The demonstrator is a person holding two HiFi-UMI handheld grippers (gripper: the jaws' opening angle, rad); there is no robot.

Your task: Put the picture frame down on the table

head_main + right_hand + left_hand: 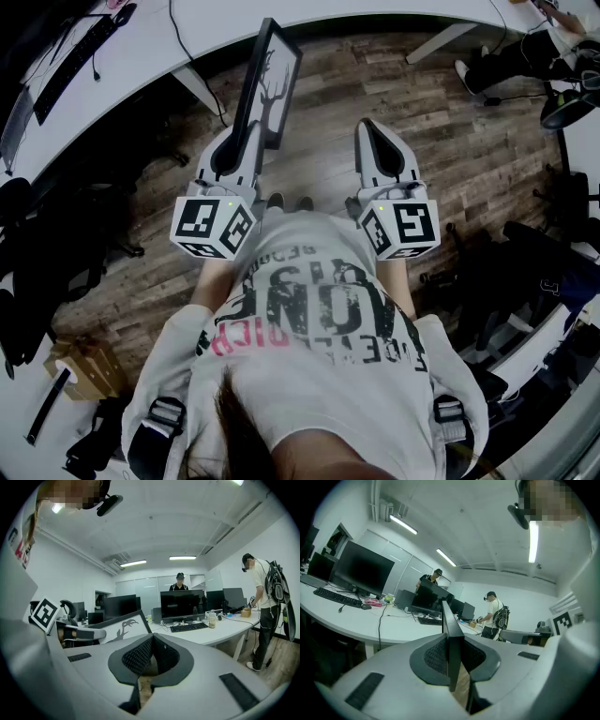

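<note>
Frame (269,82), printed with a bare tree, stands on edge in the left gripper (248,141), over the floor (422,103) by the table's (375,14) near edge. Both grippers reach forward, about level. Left gripper view: the pads clamp the frame's rim. Right gripper view: right gripper (151,638) closed, empty.

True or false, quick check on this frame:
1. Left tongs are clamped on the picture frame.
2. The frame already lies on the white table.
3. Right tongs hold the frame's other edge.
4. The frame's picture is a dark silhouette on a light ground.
1. True. The left tongs are closed on the lower edge of the picture frame, which stands up out of them.
2. False. The frame is in the air over the wooden floor, short of the table.
3. False. The right tongs are shut with nothing between them, apart from the frame.
4. True.
</note>
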